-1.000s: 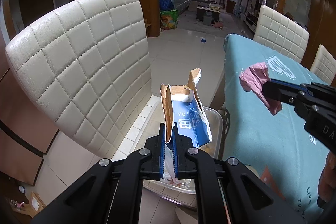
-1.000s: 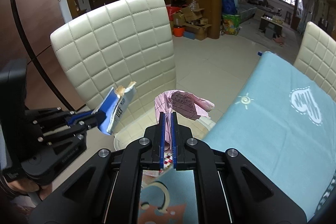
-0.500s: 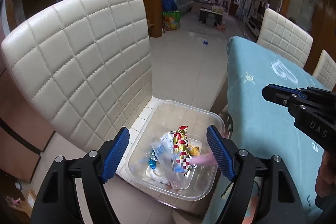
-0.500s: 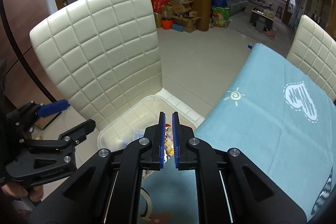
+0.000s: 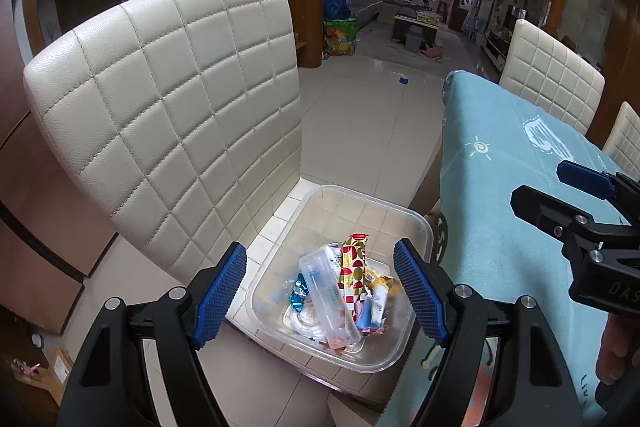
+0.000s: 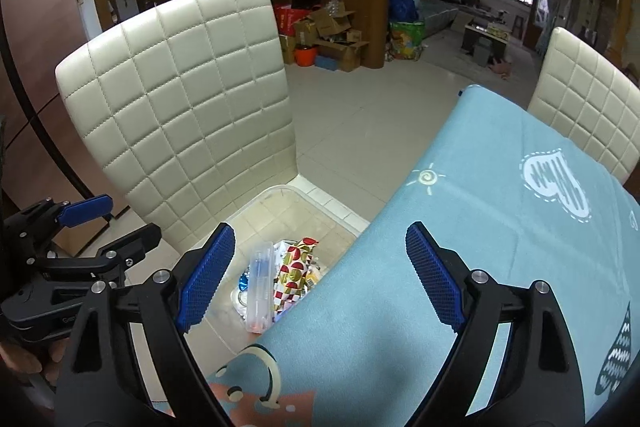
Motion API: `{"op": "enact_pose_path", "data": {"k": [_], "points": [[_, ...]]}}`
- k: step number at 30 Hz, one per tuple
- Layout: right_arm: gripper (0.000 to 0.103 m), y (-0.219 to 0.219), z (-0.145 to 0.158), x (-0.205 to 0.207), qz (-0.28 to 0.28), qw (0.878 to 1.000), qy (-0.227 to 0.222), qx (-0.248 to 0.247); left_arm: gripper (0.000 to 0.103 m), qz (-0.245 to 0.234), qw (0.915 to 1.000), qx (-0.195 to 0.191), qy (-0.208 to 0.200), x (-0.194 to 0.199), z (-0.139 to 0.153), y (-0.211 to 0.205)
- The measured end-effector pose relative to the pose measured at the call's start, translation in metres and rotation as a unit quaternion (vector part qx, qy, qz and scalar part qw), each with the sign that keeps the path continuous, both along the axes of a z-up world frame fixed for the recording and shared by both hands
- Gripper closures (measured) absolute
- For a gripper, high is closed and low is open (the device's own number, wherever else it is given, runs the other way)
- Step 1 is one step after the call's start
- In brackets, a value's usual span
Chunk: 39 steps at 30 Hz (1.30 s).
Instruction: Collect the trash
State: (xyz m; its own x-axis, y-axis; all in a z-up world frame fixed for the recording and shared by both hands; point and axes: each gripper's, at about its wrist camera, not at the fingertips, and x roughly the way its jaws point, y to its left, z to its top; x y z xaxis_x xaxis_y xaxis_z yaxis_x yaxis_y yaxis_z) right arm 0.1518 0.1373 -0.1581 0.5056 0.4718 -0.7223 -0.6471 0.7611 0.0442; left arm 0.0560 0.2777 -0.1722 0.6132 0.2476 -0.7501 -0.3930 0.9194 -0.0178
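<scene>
Your left claw hangs with its jaws spread wide and nothing between them, right over the clear plastic bin that sits on the seat of the cream quilted chair. Your right claw has just been opening and now gapes wide too, empty, poised over the edge of the desk under its light blue cloth. From the left wrist view you get the whole bin: the trash lies in its near half, a red-and-gold patterned wrapper propped across a clear plastic tube, a small blue foil piece to their left, and more wrappers under them that are too jumbled to tell apart. The right wrist view gives you less, because the cloth's edge cuts across the bin and hides its right side; you see only the tube and the patterned wrapper. That view adds your left claw low at the left, with a bit of your hand behind it. Past the chair, cardboard boxes pile on the tiled floor, and a second cream chair stands at the desk's far side.
</scene>
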Motion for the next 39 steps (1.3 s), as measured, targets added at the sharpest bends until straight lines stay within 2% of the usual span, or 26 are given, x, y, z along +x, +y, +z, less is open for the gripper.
{"op": "enact_pose_path", "data": {"k": [1,2,5,14,23,30,33,37,39], "points": [[0.005,-0.002,0.002,-0.002,-0.003,1.000,-0.003,0.000,0.029,0.000,1.0000,0.001,-0.002,-0.001,0.001,-0.002],[0.003,-0.006,0.004,-0.004,-0.009,1.000,-0.012,0.000,0.029,0.000,1.0000,0.005,-0.003,-0.002,0.003,-0.005],[0.003,-0.014,0.012,-0.012,-0.018,0.999,-0.031,-0.003,0.029,0.000,0.9997,0.023,-0.011,-0.006,0.010,-0.017],[0.003,-0.054,0.031,-0.028,-0.055,0.997,-0.049,-0.005,0.028,-0.006,0.9993,0.023,-0.030,-0.014,0.030,-0.045],[0.003,-0.114,0.050,-0.039,-0.112,0.992,-0.058,-0.009,0.028,-0.057,0.9957,0.035,-0.064,-0.014,0.061,-0.102],[0.003,-0.170,0.077,-0.052,-0.173,0.982,-0.079,-0.003,0.027,-0.114,0.9890,0.019,-0.092,-0.005,0.087,-0.155],[0.003,-0.197,0.090,-0.056,-0.206,0.975,-0.081,0.003,0.024,-0.134,0.9861,0.005,-0.098,-0.002,0.097,-0.174],[0.003,-0.227,0.107,-0.063,-0.254,0.962,-0.100,-0.004,0.024,-0.158,0.9814,-0.019,-0.107,0.001,0.110,-0.198],[0.003,-0.238,0.113,-0.067,-0.271,0.956,-0.110,-0.006,0.024,-0.162,0.9804,-0.014,-0.111,0.003,0.116,-0.209]]}}
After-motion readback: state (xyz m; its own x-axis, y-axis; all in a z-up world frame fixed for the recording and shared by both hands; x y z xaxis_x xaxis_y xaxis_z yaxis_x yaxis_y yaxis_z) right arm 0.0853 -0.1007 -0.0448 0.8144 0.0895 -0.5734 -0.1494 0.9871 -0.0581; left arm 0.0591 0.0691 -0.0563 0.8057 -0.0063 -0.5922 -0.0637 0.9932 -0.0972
